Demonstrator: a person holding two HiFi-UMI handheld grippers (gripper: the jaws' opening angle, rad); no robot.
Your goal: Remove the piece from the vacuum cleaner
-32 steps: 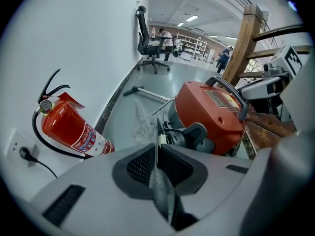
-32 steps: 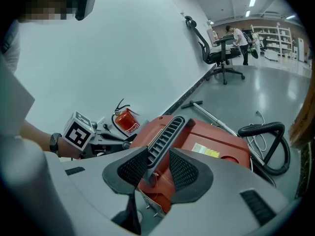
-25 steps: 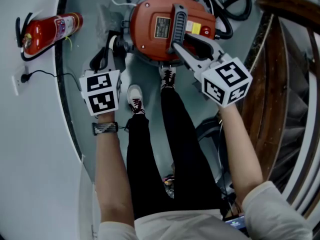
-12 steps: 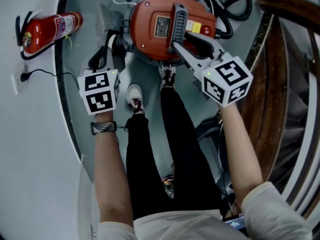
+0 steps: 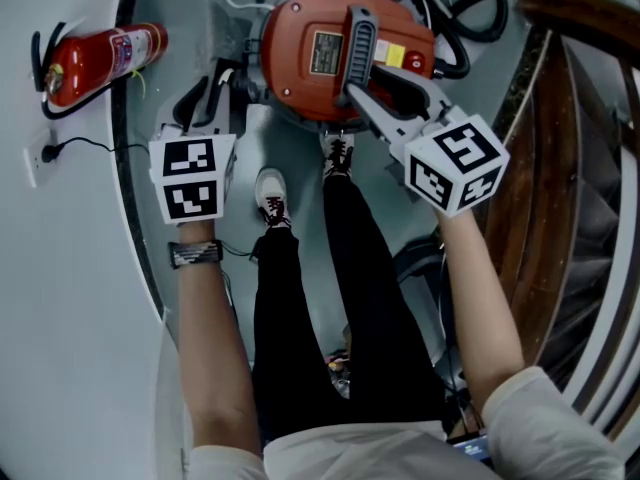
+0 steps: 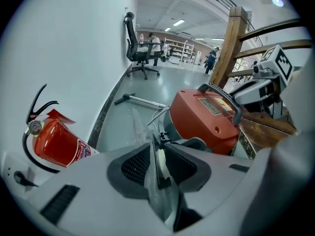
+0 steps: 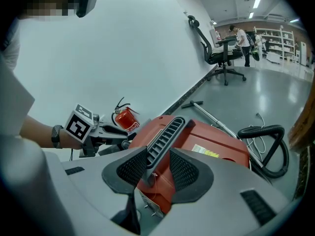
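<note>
A red vacuum cleaner (image 5: 320,68) stands on the floor ahead of the person's feet. My right gripper (image 5: 375,80) is shut on its black ribbed handle (image 5: 358,38), which lies between the pads in the right gripper view (image 7: 165,134). My left gripper (image 5: 212,96) is at the cleaner's left side, by a black-and-white fitting (image 5: 238,80). In the left gripper view its jaws (image 6: 158,149) are opening. A thin black-and-white piece (image 6: 160,163) and some clear plastic film (image 6: 140,127) sit in the gap, with the pads off them.
A red fire extinguisher (image 5: 100,60) lies by the white wall on the left, near a wall socket (image 5: 40,158). The black hose (image 5: 470,8) coils behind the cleaner. A wooden stair rail (image 5: 560,118) runs along the right. The person's shoes (image 5: 270,193) stand just below the cleaner.
The left gripper has shifted slightly left and up, and its jaws have spread apart. The right gripper has stayed on the handle.
</note>
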